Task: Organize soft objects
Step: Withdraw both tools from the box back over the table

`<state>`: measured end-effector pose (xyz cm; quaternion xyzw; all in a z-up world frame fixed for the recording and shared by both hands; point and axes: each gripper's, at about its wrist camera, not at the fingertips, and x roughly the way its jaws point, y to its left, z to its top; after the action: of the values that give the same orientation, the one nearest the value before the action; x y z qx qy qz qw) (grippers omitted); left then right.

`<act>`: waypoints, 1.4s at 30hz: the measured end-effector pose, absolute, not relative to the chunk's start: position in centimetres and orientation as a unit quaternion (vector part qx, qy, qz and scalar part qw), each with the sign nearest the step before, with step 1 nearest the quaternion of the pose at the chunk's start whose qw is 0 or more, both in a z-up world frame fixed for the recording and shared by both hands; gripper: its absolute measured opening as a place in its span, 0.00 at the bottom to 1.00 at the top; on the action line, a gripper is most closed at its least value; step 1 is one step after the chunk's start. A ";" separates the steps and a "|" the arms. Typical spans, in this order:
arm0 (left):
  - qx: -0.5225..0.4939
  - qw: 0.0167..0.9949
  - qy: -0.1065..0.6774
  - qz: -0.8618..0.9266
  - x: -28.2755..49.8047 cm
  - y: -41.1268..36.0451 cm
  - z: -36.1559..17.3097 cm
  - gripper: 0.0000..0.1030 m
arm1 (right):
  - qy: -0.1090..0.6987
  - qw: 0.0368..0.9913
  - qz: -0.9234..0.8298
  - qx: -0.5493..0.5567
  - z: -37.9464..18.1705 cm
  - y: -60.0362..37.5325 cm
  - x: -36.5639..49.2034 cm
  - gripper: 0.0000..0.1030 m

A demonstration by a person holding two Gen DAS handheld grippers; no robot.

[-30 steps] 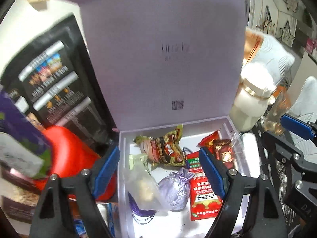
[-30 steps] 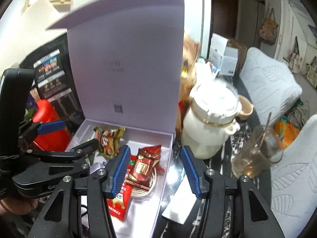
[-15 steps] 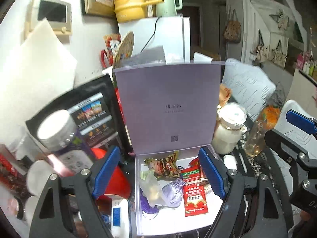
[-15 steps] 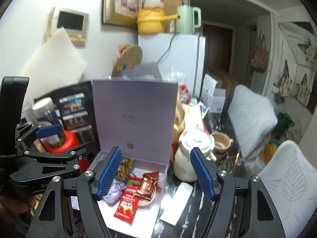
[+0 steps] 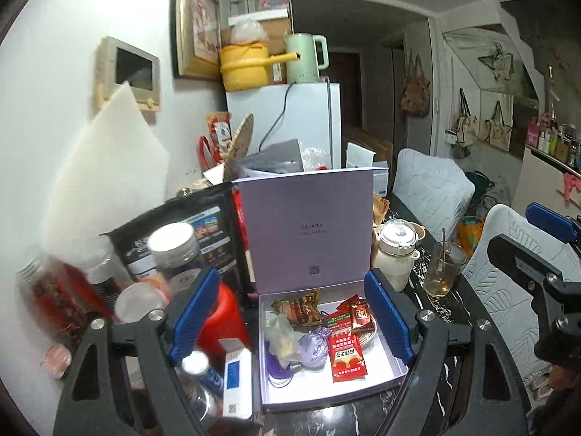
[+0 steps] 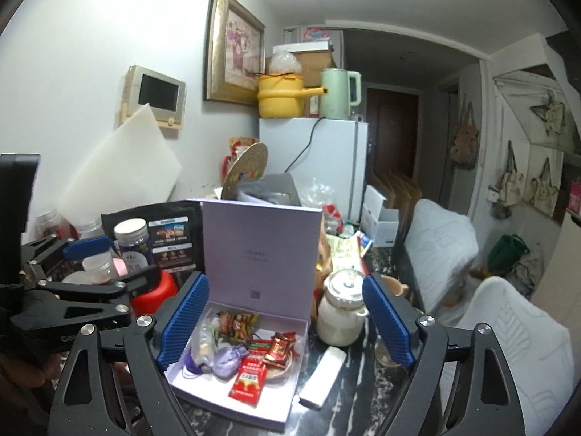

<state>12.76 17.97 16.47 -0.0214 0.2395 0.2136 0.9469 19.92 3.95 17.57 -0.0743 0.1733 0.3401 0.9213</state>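
The left gripper (image 5: 292, 321) hangs above the table with its jaws wide apart and nothing between them. The right gripper (image 6: 285, 321) is empty too — its jaws are opening. Below and ahead of both sits the lavender box (image 5: 385, 376), lid upright. Inside lie a purple sachet (image 5: 315, 345), a red packet (image 5: 346, 358), a brown snack wrapper (image 5: 299, 309) and a clear bag (image 5: 281, 338) — possibly of nuts, too blurred to tell. A white jar (image 6: 341, 318) stands just right of the box, between the right gripper's fingers in its view.
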 end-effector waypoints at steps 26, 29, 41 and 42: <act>-0.011 0.948 0.274 0.163 3.0 12.8 8.8 0.80 | 0.225 0.923 0.303 -0.071 9.3 -1.2 9.1 0.86; -0.010 0.948 0.275 0.162 2.5 12.4 8.2 0.80 | 0.237 0.921 0.302 -0.070 8.2 -1.5 8.5 0.86; -0.025 0.945 0.291 0.150 2.2 11.7 6.0 0.80 | 0.250 0.916 0.306 -0.066 6.1 -2.1 7.3 0.86; -0.024 0.944 0.293 0.148 2.3 11.6 5.9 0.80 | 0.251 0.916 0.305 -0.066 6.1 -2.1 7.3 0.86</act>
<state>2.33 11.62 5.91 -0.0244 0.2928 0.1476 0.9444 7.34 -2.13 6.09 -0.0658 0.2505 0.3053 0.9163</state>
